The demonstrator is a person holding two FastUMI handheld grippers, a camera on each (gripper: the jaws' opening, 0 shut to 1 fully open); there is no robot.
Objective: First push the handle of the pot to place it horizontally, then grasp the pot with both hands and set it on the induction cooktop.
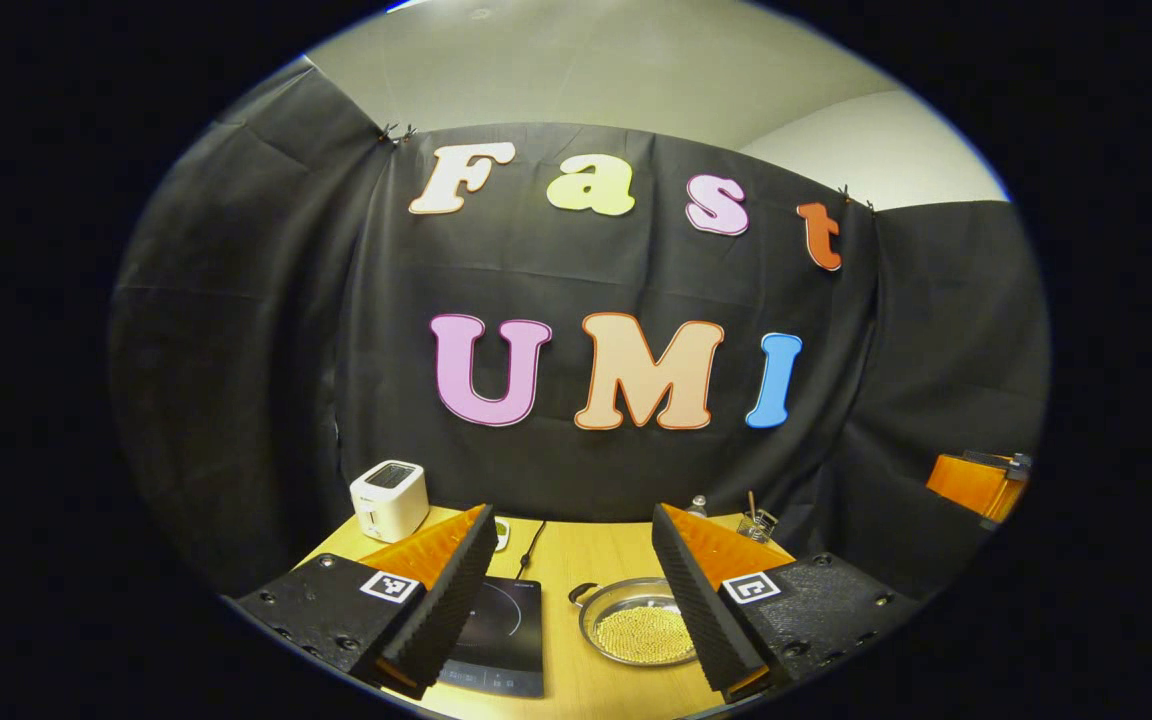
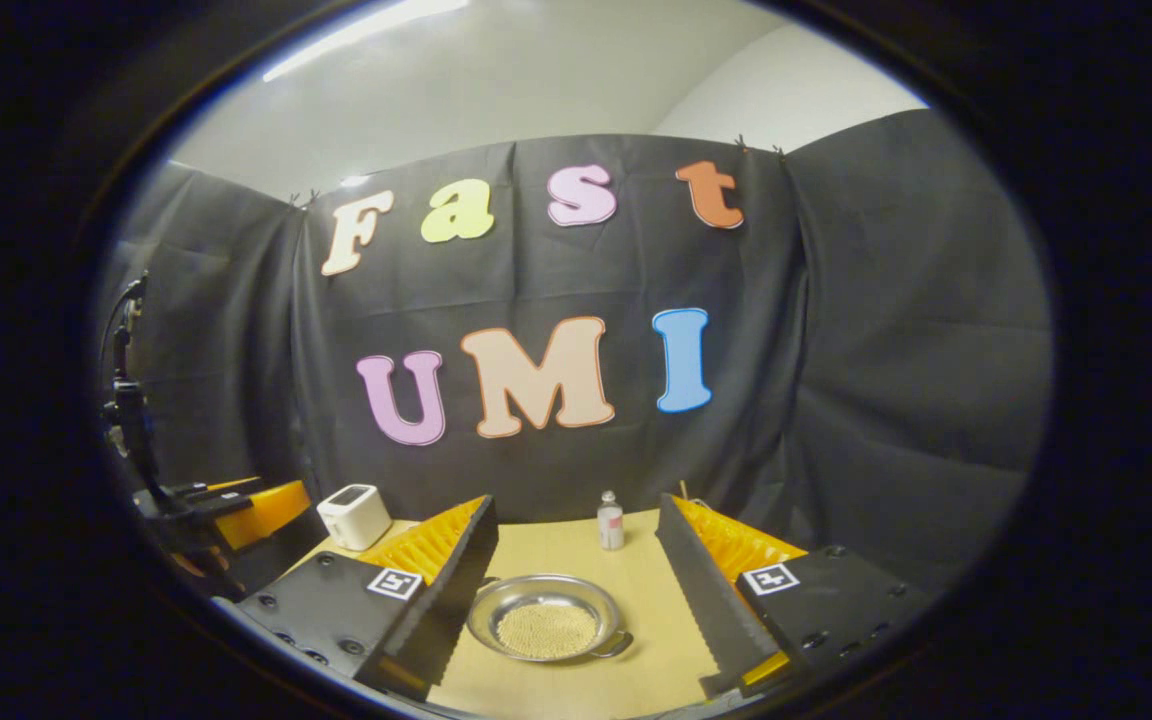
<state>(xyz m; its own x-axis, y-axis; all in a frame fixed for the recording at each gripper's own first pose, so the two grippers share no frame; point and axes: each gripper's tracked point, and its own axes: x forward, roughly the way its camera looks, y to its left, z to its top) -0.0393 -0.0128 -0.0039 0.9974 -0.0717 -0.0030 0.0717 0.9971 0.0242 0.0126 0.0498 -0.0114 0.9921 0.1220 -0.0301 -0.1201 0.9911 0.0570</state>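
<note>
The pot [image 1: 636, 625] is a shallow steel pan holding small pale grains, standing on the wooden table. In the left gripper view one loop handle [image 1: 584, 594] shows at its left and my right finger hides its right side. The black induction cooktop [image 1: 501, 630] lies just left of it. My left gripper [image 1: 572, 512] hovers open above both, holding nothing. In the right gripper view the pot [image 2: 546, 615] lies between the fingers, with a handle [image 2: 619, 645] at its near right. My right gripper [image 2: 576, 500] is open above it and apart from it.
A white toaster [image 1: 389, 498] stands at the table's back left, with a power cord [image 1: 533, 548] running to the cooktop. A small bottle [image 2: 611, 520] stands behind the pot, beside a jar with sticks [image 1: 758, 521]. A stand [image 2: 126, 400] rises at the far left.
</note>
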